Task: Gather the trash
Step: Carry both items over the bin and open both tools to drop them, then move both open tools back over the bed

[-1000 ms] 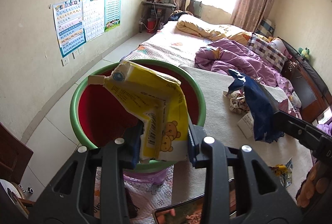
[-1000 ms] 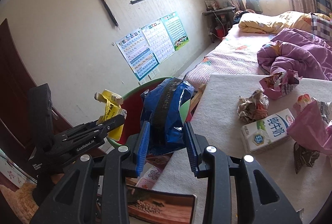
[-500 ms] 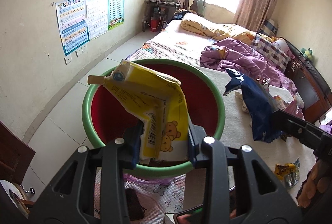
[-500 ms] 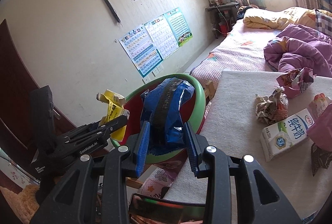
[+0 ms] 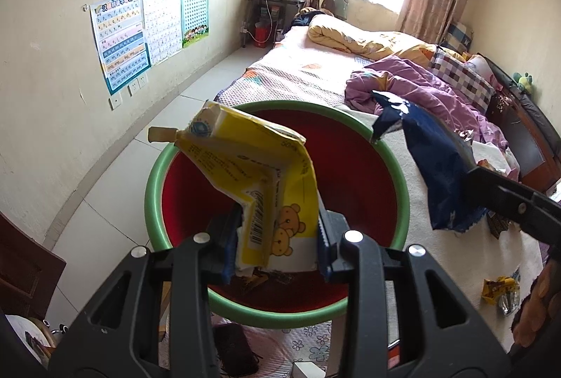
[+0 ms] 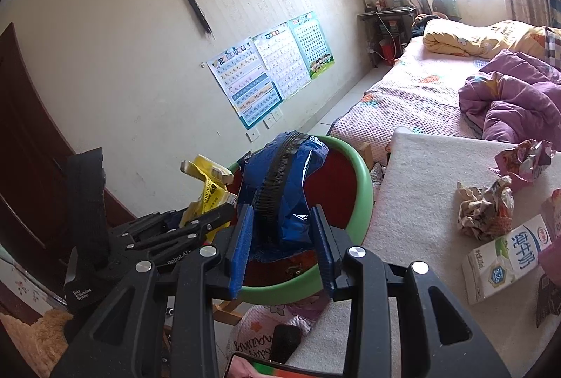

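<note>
Your left hand-held gripper point(image 5: 277, 237) was clamped on a yellow wrapper point(image 5: 259, 174), its blue-padded fingers point(image 5: 324, 243) pressing the wrapper's lower end from both sides, the rest sticking up and forward. Your right hand-held gripper point(image 6: 282, 243) gripped a blue bag point(image 6: 280, 188) the same way, between its blue pads point(image 6: 242, 244). You held the two grippers close beside each other, left one to the left, both pointed forward and tipped slightly down. Your right hand point(image 5: 536, 311) showed at the frame's edge.
</note>
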{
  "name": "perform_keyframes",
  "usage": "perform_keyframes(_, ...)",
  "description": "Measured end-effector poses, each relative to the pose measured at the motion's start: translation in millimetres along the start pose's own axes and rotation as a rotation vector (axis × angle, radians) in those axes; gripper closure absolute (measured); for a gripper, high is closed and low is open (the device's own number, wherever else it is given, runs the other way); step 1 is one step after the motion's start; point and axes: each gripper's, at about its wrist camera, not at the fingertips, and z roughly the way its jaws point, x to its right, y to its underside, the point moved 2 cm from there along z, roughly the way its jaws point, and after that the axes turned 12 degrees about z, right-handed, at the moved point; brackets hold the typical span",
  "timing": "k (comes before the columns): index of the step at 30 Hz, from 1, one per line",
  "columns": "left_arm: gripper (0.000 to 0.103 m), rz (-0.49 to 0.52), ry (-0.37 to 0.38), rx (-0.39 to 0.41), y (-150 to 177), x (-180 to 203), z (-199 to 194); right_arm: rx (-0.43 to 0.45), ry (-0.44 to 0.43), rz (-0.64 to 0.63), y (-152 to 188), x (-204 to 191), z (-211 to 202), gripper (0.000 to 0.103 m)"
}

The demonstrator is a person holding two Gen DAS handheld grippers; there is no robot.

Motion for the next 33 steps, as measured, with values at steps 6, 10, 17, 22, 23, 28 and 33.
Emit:
perform_keyframes(6,0.069,0.006,0.005,-0.013,1.9,-3.7,8.9,-0.010,0.009,-0.011,-4.2,-1.4,9.3,0.070)
perform_keyframes(10,0.068,0.007,0.006,-0.019,2.4,-5.6,12.7,-0.021,0.013,-0.004,-4.1,-0.1,16.0,0.070)
perform_keyframes(17,0.062,-0.007,0.000,-0.024,3.4,-9.3,13.9,-0.018,0.014,-0.018,-9.3,-3.7,20.1,0.069)
perform_keyframes(22,0.039,-0.011,-0.025,-0.002,2.7,-9.4,9.6,0.014,0.012,-0.009,-14.0,-1.7,14.7,0.057)
perform_keyframes(23,0.039,-0.012,-0.029,0.000,3.1,-9.4,8.5,0.019,0.010,-0.006,-14.7,-0.6,12.8,0.055)
perform_keyframes(28,0.038,-0.021,-0.039,-0.004,3.8,-12.2,6.4,0.030,0.000,0.002,-16.6,3.5,1.5,0.055)
perform_keyframes(33,0.038,-0.019,-0.048,0.004,4.2,-8.2,-0.7,0.039,-0.002,0.004,-18.3,8.4,-15.3,0.055)
